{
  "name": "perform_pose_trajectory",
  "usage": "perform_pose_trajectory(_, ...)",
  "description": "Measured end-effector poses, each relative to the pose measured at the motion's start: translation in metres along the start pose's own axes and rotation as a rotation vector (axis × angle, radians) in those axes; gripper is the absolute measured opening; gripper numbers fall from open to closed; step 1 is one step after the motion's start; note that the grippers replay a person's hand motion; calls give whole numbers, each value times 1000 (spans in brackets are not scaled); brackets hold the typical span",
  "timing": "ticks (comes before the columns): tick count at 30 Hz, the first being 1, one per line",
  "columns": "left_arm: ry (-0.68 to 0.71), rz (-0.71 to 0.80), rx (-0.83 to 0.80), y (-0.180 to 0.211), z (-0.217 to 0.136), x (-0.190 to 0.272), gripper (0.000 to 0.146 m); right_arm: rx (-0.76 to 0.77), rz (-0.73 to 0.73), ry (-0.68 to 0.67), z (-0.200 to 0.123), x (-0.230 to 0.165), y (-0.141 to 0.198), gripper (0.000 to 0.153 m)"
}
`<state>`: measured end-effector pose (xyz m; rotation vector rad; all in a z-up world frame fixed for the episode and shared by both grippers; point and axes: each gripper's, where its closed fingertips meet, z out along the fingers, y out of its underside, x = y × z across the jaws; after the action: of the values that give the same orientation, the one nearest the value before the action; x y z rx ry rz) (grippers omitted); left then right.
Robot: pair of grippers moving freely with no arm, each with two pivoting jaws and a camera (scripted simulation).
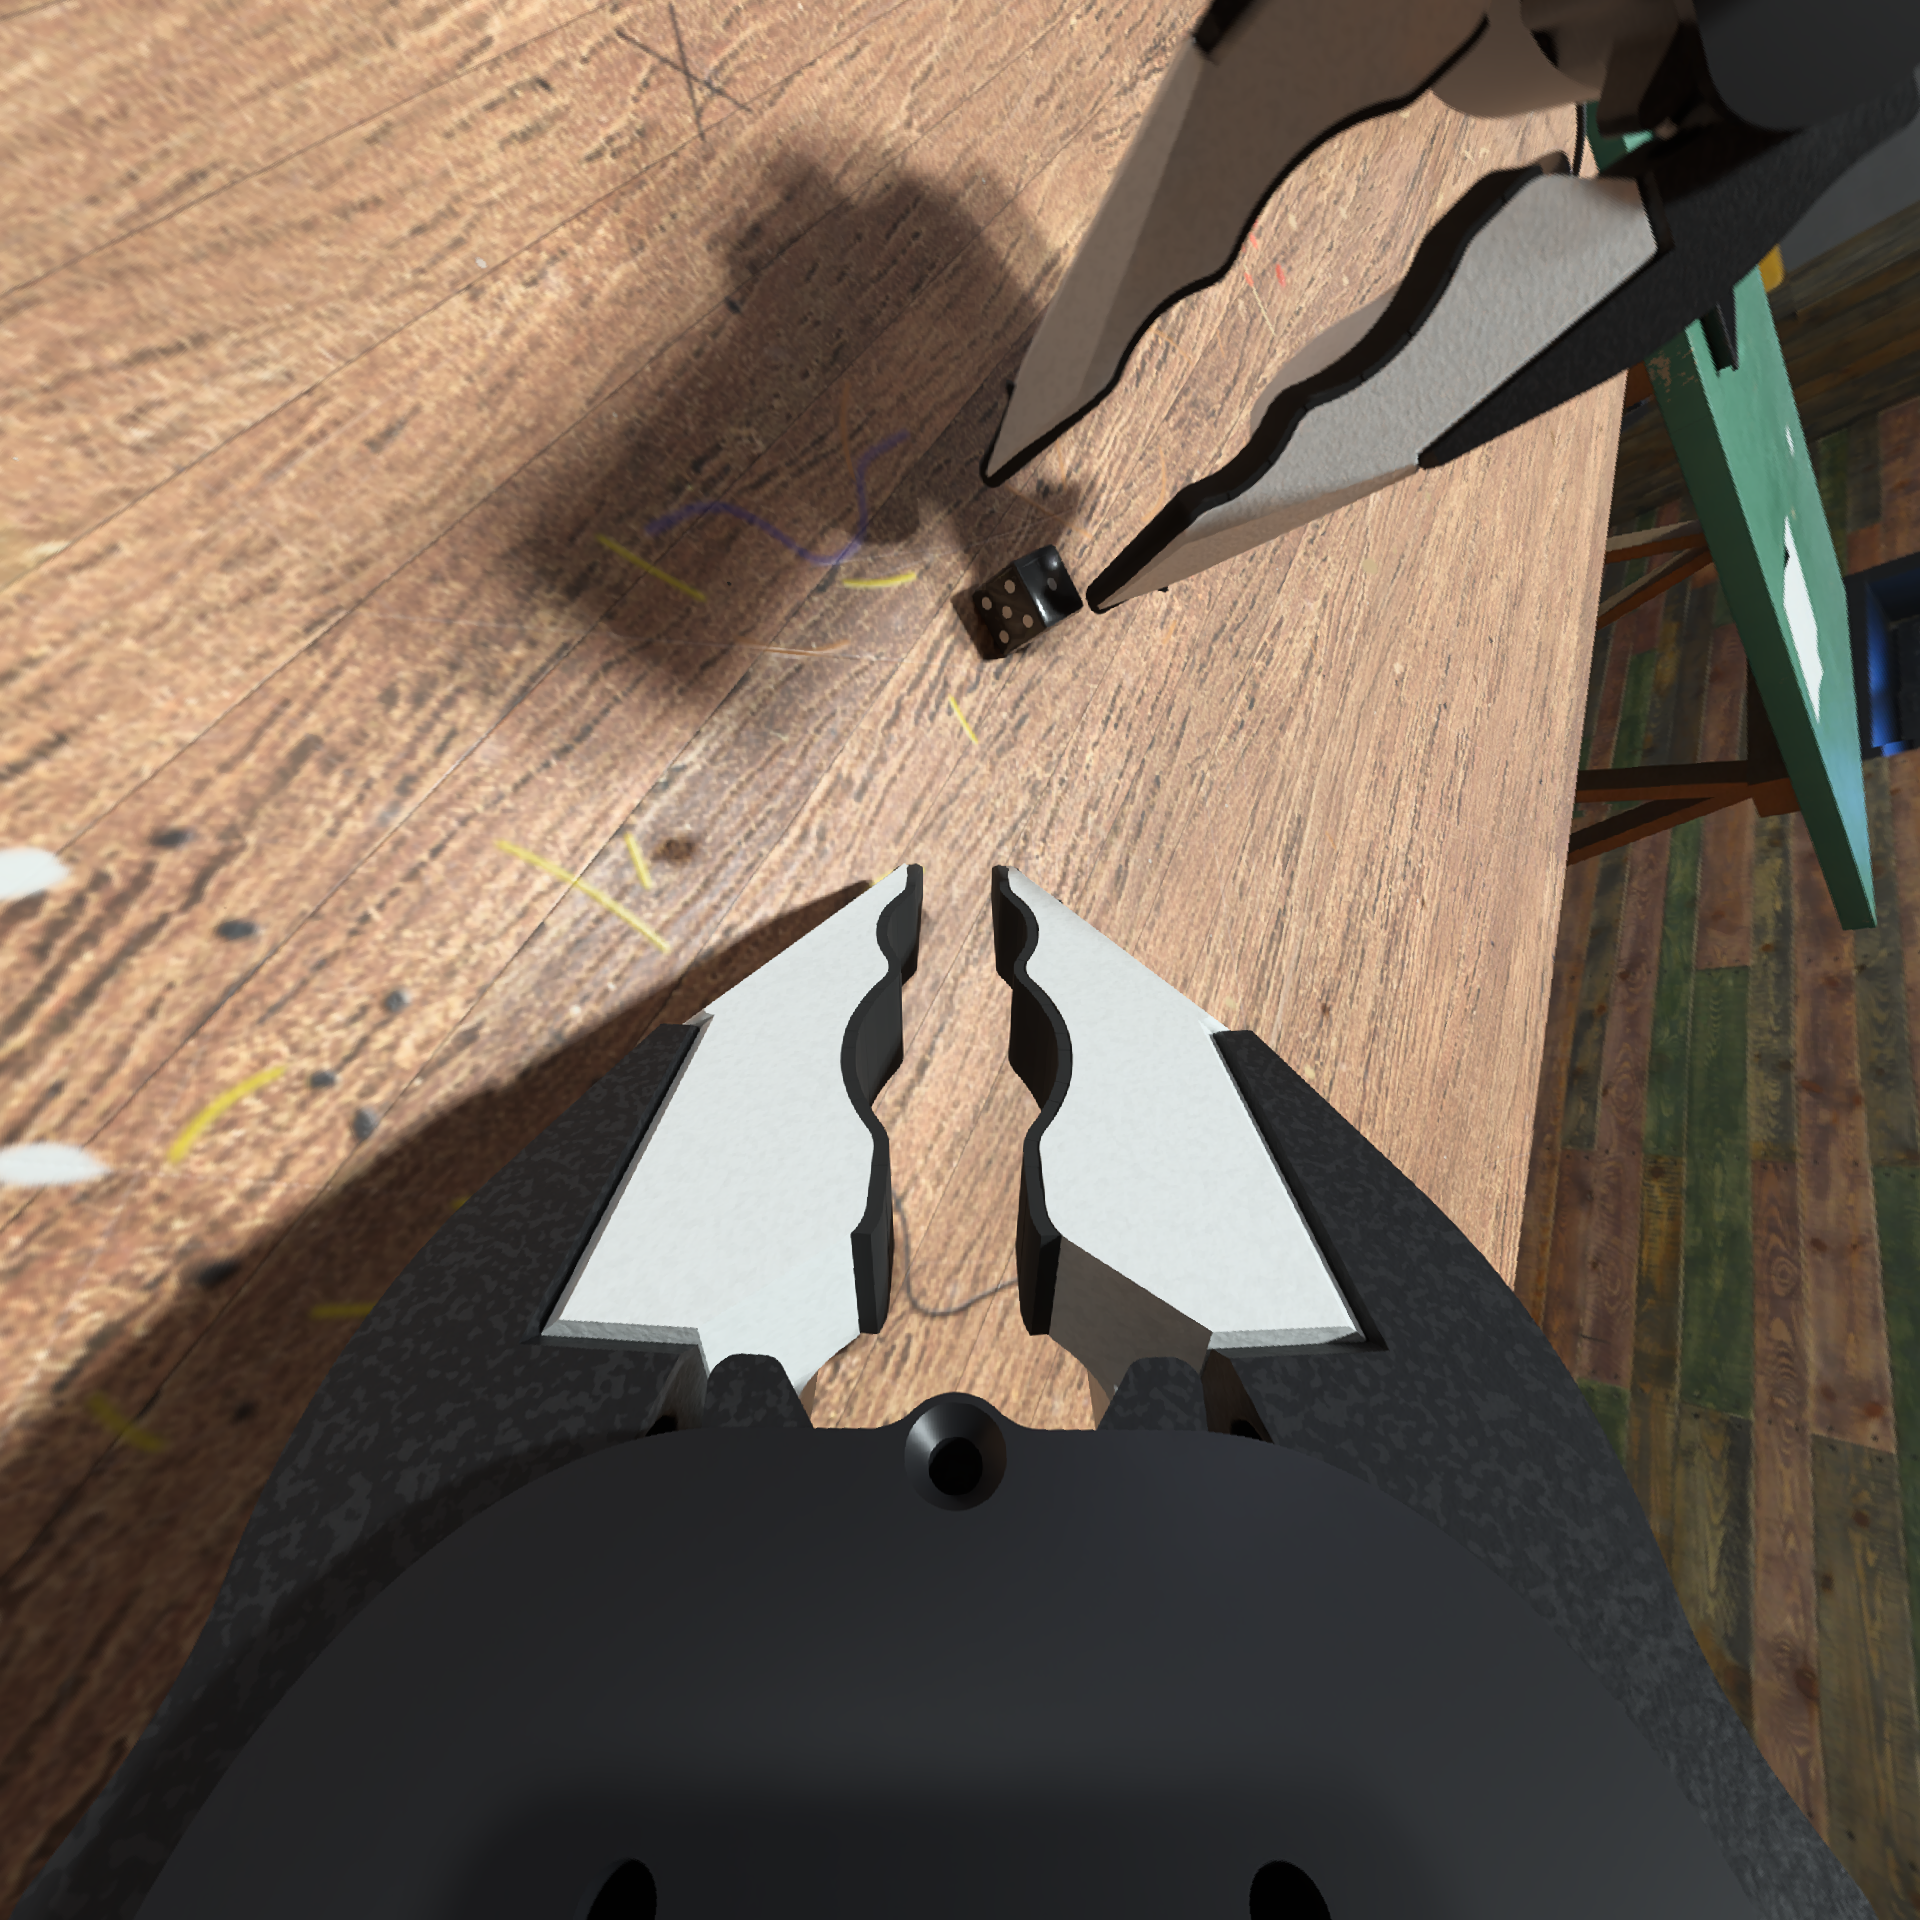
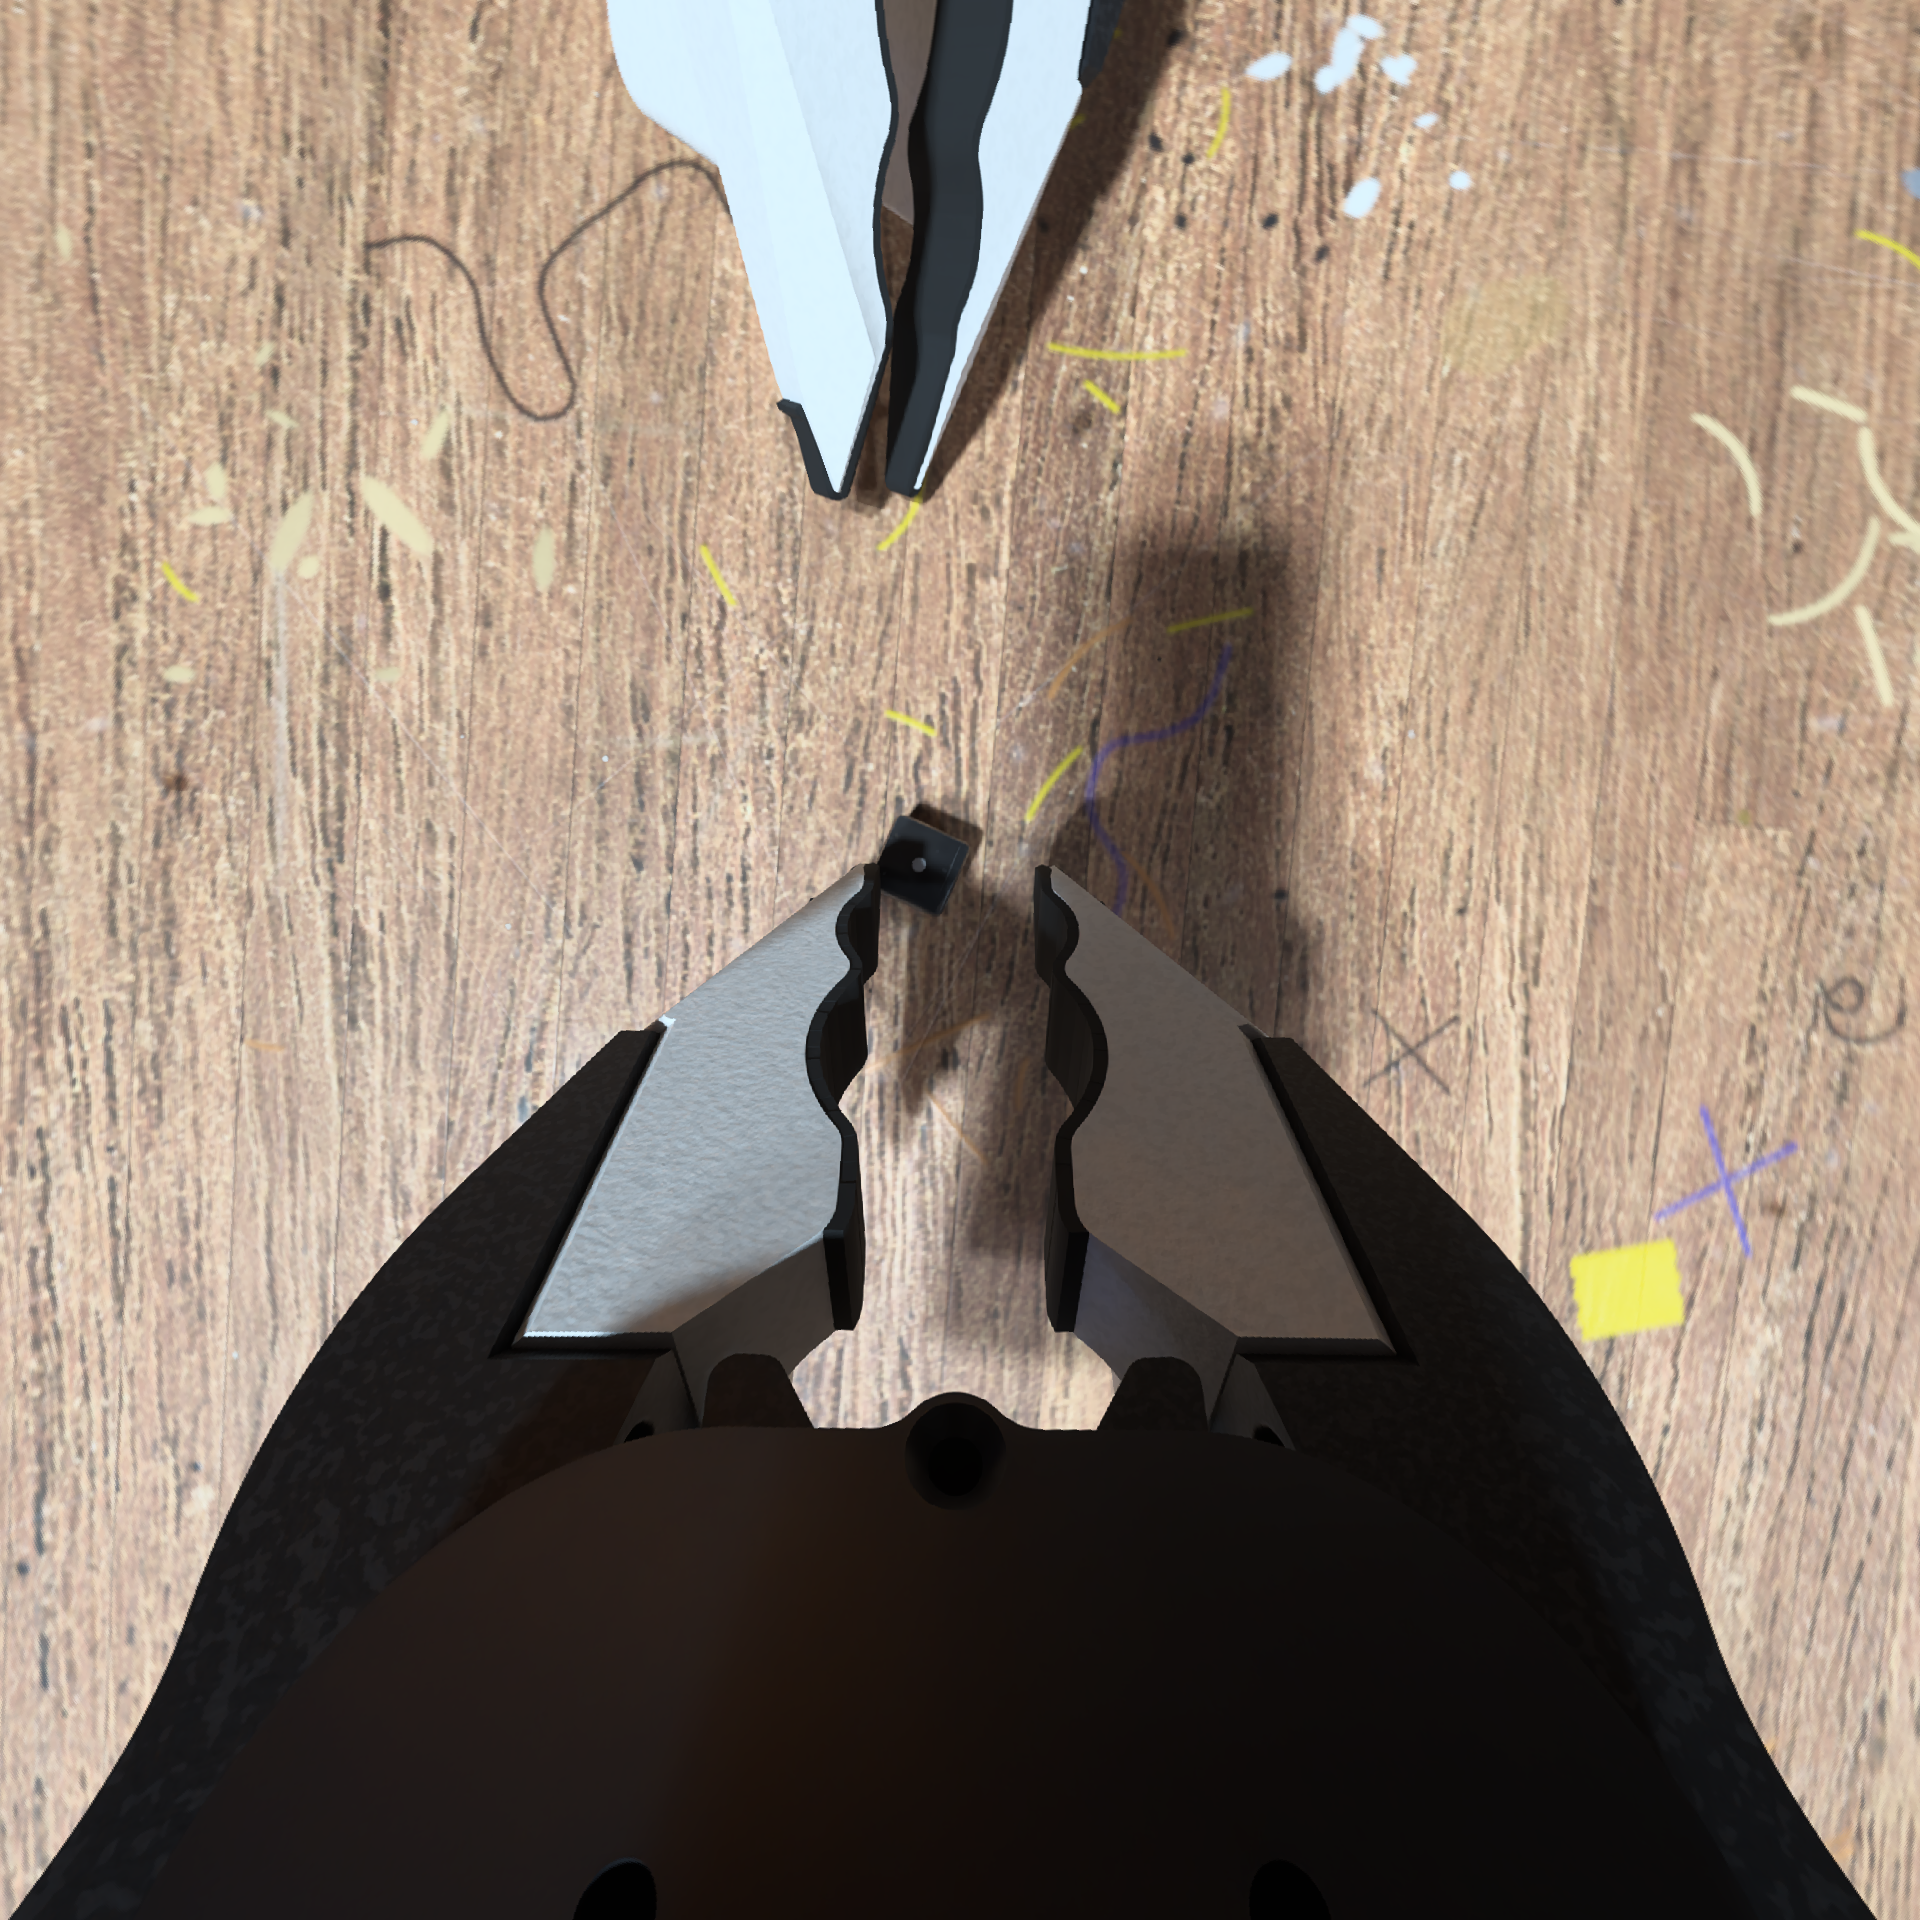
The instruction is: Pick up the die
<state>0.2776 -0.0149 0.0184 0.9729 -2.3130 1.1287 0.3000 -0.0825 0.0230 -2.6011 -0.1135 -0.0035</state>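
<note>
A small black die [image 1: 1023, 603] with pale pips lies on the wooden table [image 1: 416, 520]. In the right wrist view the die [image 2: 925, 864] sits at my right gripper's [image 2: 956, 873] fingertips, against the left finger and inside the gap. That gripper is open, with the jaws wider than the die. In the left wrist view the right gripper [image 1: 1044, 535] comes down from the upper right, one tip beside the die. My left gripper [image 1: 958, 875] is empty, its jaws a narrow gap apart, and hovers short of the die. It also shows at the top of the right wrist view [image 2: 868, 483].
The table's edge [image 1: 1558, 935] runs down the right side, with a plank floor [image 1: 1714, 1247] below and a green bench [image 1: 1756, 499] beyond. The tabletop carries marks, a black thread [image 2: 499, 312] and a yellow square [image 2: 1626, 1288].
</note>
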Motion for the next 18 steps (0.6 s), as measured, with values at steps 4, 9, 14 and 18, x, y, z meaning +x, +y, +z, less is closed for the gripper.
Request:
perform_pose_trajectory(4, 2, 2, 0, 0, 0, 0, 13, -50, -41, -118, 4, 2, -1, 32)
perform_pose_trajectory(9, 5, 4, -3, 0, 1, 1, 13, -77, -40, -174, 4, -4, -1, 21)
perform_pose_trajectory(14, 11, 2, -5, 0, 1, 1, 13, -30, 14, -143, 4, -5, -1, 17)
perform_pose_trajectory(18, 8, 5, -7, 0, 2, 1, 13, -4, 46, -103, 3, -6, -1, 14)
